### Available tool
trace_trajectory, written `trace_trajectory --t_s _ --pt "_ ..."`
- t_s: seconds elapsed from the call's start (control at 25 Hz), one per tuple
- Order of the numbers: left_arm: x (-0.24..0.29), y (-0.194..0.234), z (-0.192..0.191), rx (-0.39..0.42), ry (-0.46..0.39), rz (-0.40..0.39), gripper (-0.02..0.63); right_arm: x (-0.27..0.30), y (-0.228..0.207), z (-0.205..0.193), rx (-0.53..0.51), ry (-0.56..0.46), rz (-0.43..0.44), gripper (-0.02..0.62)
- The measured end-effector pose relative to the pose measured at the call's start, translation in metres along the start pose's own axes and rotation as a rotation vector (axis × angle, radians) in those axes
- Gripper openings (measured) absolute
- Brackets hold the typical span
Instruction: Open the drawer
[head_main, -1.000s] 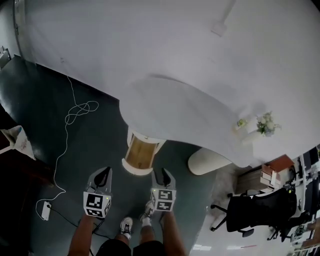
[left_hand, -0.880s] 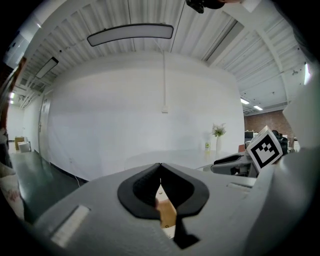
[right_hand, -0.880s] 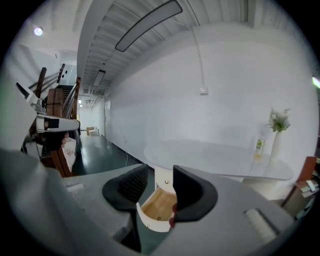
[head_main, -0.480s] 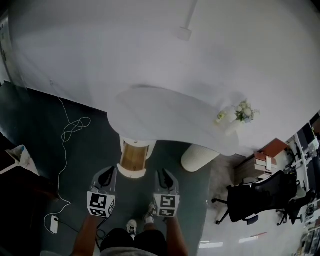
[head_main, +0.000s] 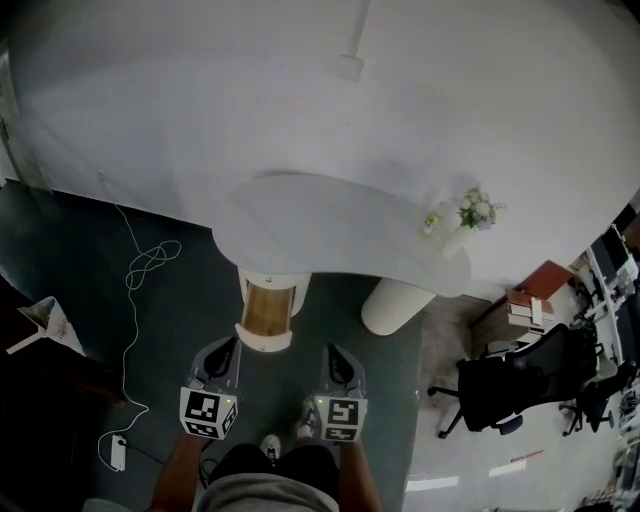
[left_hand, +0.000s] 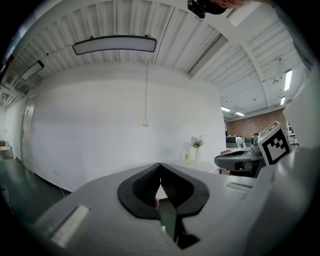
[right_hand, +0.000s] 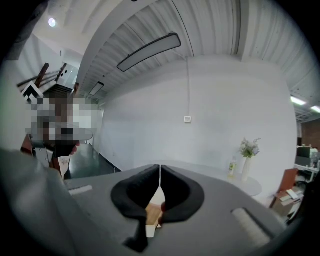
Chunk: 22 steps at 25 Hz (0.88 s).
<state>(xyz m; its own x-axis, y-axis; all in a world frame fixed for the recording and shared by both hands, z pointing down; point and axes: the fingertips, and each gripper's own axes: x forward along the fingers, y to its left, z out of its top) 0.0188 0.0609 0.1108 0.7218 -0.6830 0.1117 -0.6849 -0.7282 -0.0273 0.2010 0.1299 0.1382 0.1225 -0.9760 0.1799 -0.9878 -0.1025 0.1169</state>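
The drawer unit (head_main: 267, 308), a white round-fronted cabinet with a wooden face, stands on the dark floor under the left end of the curved white table (head_main: 330, 225). Both grippers hang side by side in front of it, well short of it and touching nothing. In the head view the left gripper (head_main: 228, 347) is shut, and its own view shows the left gripper (left_hand: 160, 165) with its jaws tip to tip and empty. The right gripper (head_main: 333, 352) is closing to tip to tip, and the right gripper (right_hand: 160, 167) holds nothing. A sliver of the wooden drawer face (right_hand: 154, 212) shows below its jaws.
A vase of flowers (head_main: 470, 212) and a small bottle stand at the table's right end, above a white pedestal (head_main: 395, 305). A white cable (head_main: 140, 265) loops over the floor to a power strip (head_main: 118, 452). A black office chair (head_main: 510, 385) stands at the right.
Both grippers have risen and the head view has lifted, so the table and drawer unit sit lower in the picture. The right gripper's jaws have come together.
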Motion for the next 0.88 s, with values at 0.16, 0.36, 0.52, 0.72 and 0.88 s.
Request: trace_trajectory --t_s 0.16,0.36,0.52,0.72,0.88 --pt "-0.009 -0.002 -0.002 -0.010 0.002 0.007 0.011 -0.018 -0.001 -0.006 0.001 0.007 -0.012 0.006" --pt "-0.019 -0.003 -0.005 -0.012 0.007 0.009 0.011 -0.033 0.001 -0.008 0.003 0.008 -0.018 0.006" --pt "-0.022 -0.004 -0.002 -0.009 0.003 0.006 0.011 -0.037 0.000 -0.002 0.003 -0.006 -0.022 0.005" --pt "-0.027 -0.006 -0.005 -0.011 0.008 0.004 0.010 -0.040 0.006 0.000 -0.003 -0.010 -0.017 0.005" --pt "-0.027 -0.006 -0.006 -0.016 0.011 0.005 0.010 -0.041 0.006 0.000 -0.006 -0.009 -0.021 0.005"
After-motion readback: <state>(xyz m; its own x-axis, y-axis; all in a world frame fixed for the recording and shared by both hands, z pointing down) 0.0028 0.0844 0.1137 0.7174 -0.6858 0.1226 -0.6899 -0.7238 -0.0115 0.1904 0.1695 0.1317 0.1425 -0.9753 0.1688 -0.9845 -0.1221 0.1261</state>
